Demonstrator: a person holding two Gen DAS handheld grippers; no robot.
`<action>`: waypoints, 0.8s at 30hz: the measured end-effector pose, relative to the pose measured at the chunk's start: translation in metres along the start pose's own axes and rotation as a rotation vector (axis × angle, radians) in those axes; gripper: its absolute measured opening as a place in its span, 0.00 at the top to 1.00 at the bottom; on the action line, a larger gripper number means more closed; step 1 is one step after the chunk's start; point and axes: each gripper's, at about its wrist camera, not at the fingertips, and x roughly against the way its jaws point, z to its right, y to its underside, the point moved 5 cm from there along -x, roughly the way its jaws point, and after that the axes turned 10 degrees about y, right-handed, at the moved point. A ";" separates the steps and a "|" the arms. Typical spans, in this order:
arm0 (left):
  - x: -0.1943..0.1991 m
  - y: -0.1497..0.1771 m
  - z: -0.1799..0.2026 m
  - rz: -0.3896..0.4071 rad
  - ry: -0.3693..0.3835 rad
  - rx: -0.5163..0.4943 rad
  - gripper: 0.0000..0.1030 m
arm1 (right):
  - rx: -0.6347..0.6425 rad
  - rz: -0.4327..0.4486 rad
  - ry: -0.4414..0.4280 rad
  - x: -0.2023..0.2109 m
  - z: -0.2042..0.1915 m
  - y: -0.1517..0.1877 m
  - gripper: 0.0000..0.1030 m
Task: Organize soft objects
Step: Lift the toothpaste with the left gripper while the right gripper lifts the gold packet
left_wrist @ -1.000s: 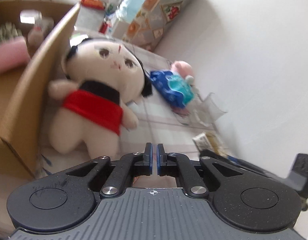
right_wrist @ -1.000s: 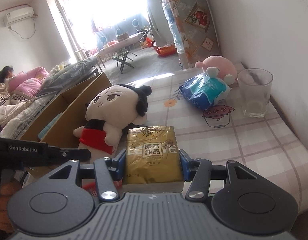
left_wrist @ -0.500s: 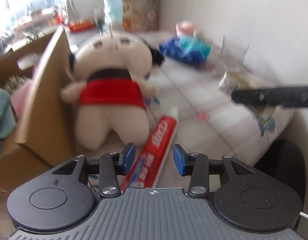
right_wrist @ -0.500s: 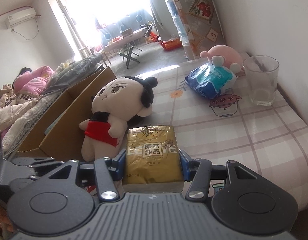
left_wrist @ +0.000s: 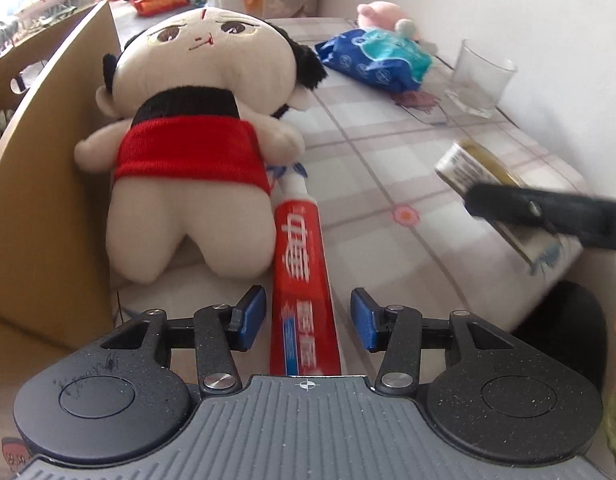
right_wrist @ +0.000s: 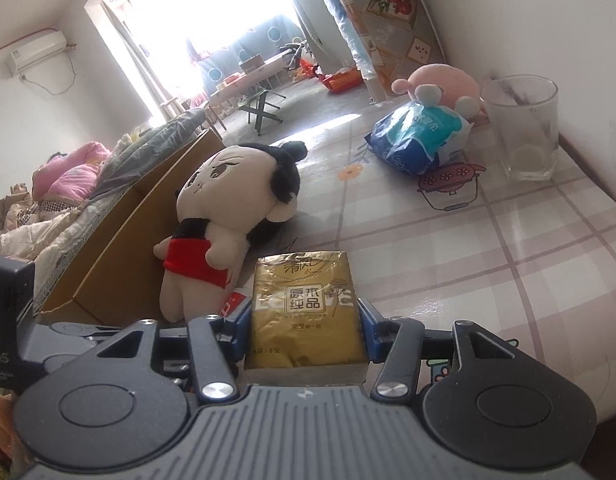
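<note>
The left claw [left_wrist: 308, 318] was opening astride the toothpaste tube [left_wrist: 301, 264] beside the doll [left_wrist: 195, 140]; the right claw [right_wrist: 305, 332] gripped a tissue pack [right_wrist: 305, 308] (neither boxed yet, seemingly), cardboard box [left_wrist: 47, 160] beyond the doll.

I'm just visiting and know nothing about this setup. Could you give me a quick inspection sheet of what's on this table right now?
Surface: checked tablecloth, flower prints.
Job's things: doll leaning on cardboard box; pink plush behind blue packet; gold tissue pack.
Clutter: toothpaste tube beside doll; empty glass by wall.
Grippers: left tongs opening, straddling tube, pads not touching; right tongs clamped on tissue pack.
Cables: nothing seen on the table.
Surroundings: bright window, air conditioner, bedding.
</note>
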 end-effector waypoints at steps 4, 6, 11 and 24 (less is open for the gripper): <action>-0.007 -0.010 0.000 -0.004 -0.026 0.028 0.67 | -0.014 0.002 -0.012 -0.001 0.004 0.001 0.46; -0.013 -0.014 0.002 0.003 -0.061 0.015 0.72 | -0.020 0.000 -0.017 -0.002 0.006 0.002 0.46; -0.014 -0.013 0.002 0.018 -0.062 0.037 0.74 | -0.040 0.004 -0.026 -0.001 0.010 0.004 0.46; 0.035 -0.020 0.010 0.154 0.123 0.136 0.74 | -0.039 0.076 -0.079 0.026 -0.005 -0.011 0.46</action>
